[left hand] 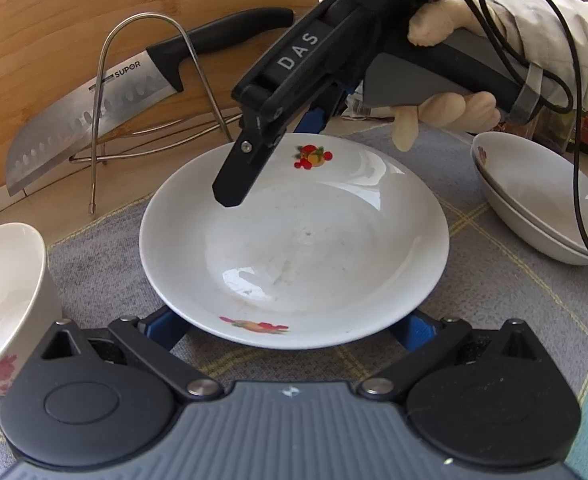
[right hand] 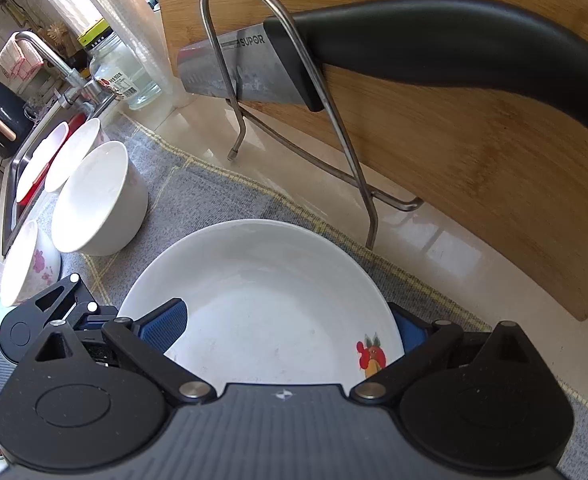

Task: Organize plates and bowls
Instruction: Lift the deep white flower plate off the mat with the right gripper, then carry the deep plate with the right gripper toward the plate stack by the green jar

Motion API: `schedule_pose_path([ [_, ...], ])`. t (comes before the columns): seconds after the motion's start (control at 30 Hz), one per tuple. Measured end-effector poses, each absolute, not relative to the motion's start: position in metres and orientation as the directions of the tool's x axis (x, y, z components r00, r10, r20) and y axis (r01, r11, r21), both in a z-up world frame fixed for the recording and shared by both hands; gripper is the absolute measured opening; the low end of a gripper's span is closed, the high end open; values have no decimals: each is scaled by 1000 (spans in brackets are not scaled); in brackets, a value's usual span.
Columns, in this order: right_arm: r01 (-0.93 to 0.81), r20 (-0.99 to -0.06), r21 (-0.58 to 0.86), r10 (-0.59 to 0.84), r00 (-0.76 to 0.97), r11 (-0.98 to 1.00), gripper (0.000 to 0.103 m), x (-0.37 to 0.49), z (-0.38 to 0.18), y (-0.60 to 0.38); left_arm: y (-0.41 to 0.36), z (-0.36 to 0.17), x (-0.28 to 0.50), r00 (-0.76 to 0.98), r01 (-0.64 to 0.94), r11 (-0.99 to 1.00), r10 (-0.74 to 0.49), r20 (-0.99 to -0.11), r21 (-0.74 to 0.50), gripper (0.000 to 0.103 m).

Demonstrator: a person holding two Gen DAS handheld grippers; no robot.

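A white plate with fruit prints (left hand: pixel 294 240) lies on the grey mat, and it also shows in the right wrist view (right hand: pixel 262 300). My left gripper (left hand: pixel 290 330) is open, its blue pads under the plate's near rim on both sides. My right gripper (right hand: pixel 290 328) is open at the plate's far rim, one blue pad over the rim and one outside; in the left wrist view its body (left hand: pixel 294 80) hangs over the plate. Two stacked white plates (left hand: pixel 533 208) sit at the right. White bowls (right hand: pixel 98 200) stand at the left, one also in the left wrist view (left hand: pixel 6 300).
A bamboo cutting board (right hand: pixel 473 140) leans in a wire rack (right hand: pixel 294 80) with a black-handled knife (right hand: pixel 413 52) behind the plate. A sink (right hand: pixel 18 184) with a faucet and more bowls lies far left. A glass jar (right hand: pixel 122 72) stands by the sink.
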State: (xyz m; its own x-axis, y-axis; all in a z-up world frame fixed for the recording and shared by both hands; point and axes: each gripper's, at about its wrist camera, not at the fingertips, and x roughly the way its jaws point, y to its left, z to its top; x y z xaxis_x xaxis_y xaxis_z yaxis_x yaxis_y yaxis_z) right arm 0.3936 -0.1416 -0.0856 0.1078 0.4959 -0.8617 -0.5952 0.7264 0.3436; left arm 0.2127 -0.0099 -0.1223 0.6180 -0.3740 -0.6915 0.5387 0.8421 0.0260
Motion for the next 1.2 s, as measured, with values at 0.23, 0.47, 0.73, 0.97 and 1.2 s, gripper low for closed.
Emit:
schedule_pose_path([
  [0.23,-584,-859,347,499,115,733,103,394,-86,-142,-9,-122,214,615,541,841,-377,-693,22,103],
  [0.47,-579,-859,355,501,108,734,103,390,-82,-141,-7,-121,213,611,535,844,-373,-698,18,103],
  [0.73,-572,-859,366,502,96,735,103,381,-83,-141,-5,-118,205,606,545,838,-369,-704,30,103],
  [0.97,-580,-863,361,498,90,730,103,373,-82,-140,-4,-115,199,599,548,836,-368,-711,29,103],
  [1.2,-588,-861,359,501,92,725,103,366,-78,-140,-2,-113,195,598,558,829,-366,-713,43,103],
])
